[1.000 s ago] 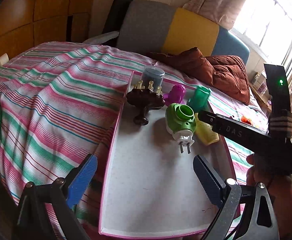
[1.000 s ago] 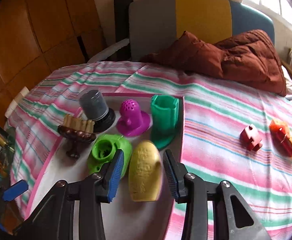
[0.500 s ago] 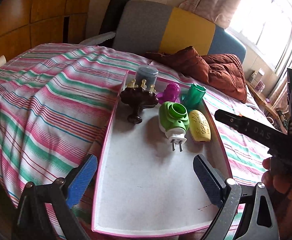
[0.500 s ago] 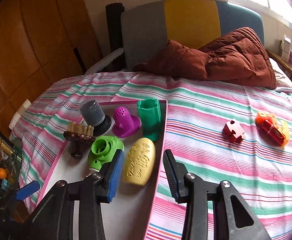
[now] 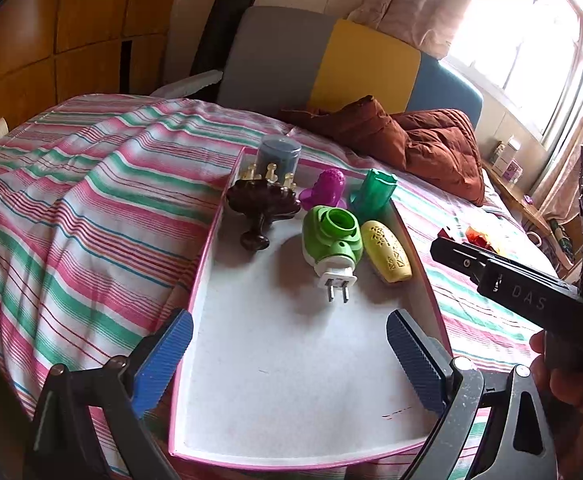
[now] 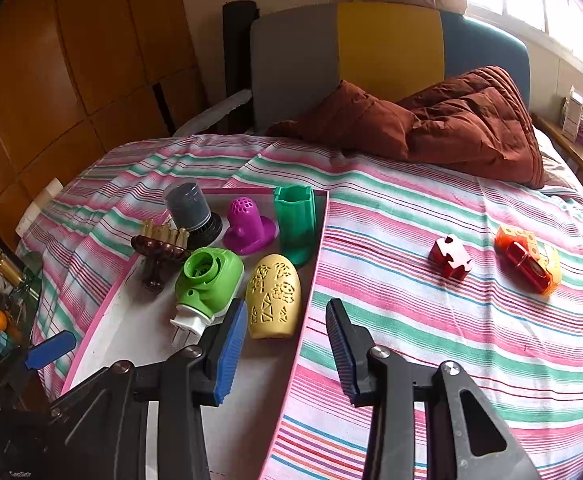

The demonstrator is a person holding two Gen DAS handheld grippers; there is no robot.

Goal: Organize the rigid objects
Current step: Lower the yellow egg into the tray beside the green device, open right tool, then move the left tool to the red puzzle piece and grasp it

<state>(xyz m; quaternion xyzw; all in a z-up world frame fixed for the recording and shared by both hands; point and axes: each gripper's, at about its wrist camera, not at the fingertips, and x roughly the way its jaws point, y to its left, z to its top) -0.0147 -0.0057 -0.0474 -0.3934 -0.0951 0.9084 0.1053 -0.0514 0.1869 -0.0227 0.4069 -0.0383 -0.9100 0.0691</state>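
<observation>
bedcover [image 6: 431,336]: striped cloth | tray [image 5: 291,380]: matt white | plug-in [image 5: 331,236]: glossy green plastic

striped bed [image 6: 431,320], pink-rimmed tray [image 5: 195,292], red block [image 6: 450,258], quilt [image 6: 451,128]

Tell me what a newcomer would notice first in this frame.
Probably the white tray on the striped bedspread, with bright plastic things crowded at its far end: a green plug-in, a yellow egg-shaped case, a purple piece and a green cup. Next, the red block and orange toy lying loose on the bed to the tray's right. Both the right gripper and the left gripper are open and empty.
</observation>
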